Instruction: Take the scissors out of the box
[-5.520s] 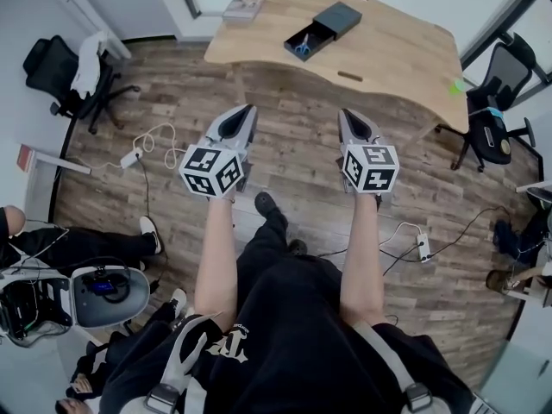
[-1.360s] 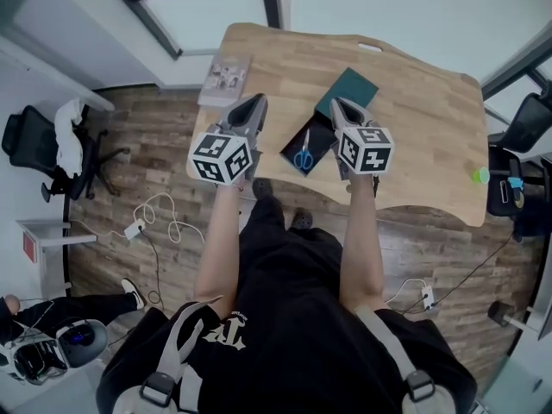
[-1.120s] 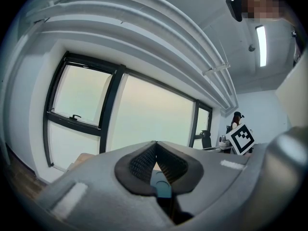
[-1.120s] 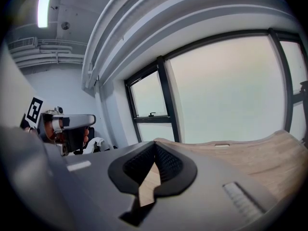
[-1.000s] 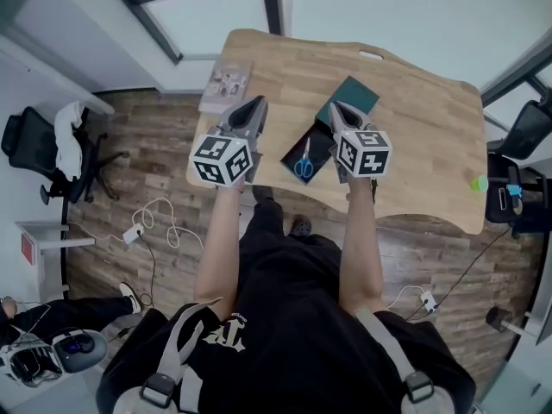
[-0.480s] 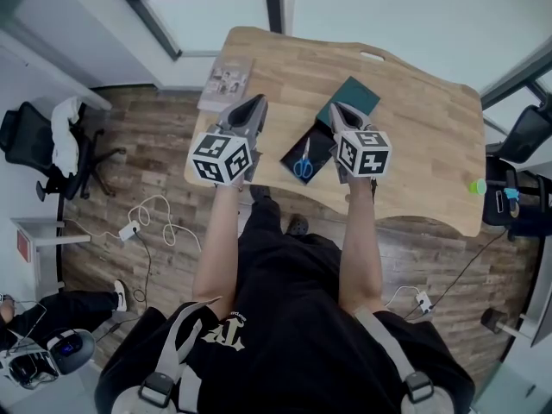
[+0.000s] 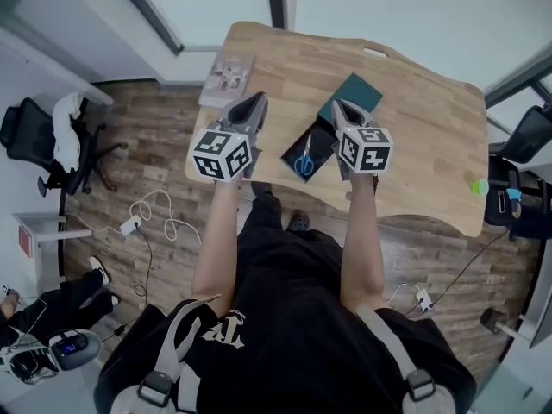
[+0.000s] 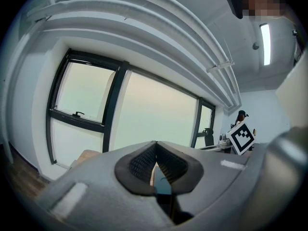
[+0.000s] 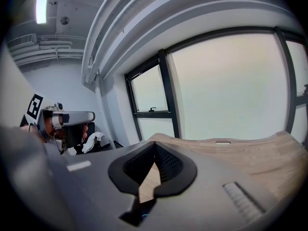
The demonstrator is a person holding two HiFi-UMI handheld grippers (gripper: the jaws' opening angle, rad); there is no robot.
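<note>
Both tools are empty. The left hand-held gripper (image 7: 255, 102) has its jaws pressed together with nothing between the pads, and the right hand-held gripper (image 7: 339, 109) is likewise closed on nothing.

The wooden counter (image 7: 423, 102) carries the box (image 7: 316, 136), a dark tray slid partway out of its teal-topped sleeve. It lies close to the counter's near edge. The left hand-held gripper is held just to the left of the box. The right one is at the box's right side, over where tray meets sleeve, so the box sits between the two. Inside the open tray lie the scissors (image 7: 303, 160), blue-handled, with the handles toward the tray's near end, and neither tool touches them.

By my reading the task has hardly begun. The tray stands open and both tools are close by, but the scissors are neither gripped nor lifted. What is left is to open one pair of jaws, reach down into the tray, close on the scissors and carry them clear of the box.
</note>
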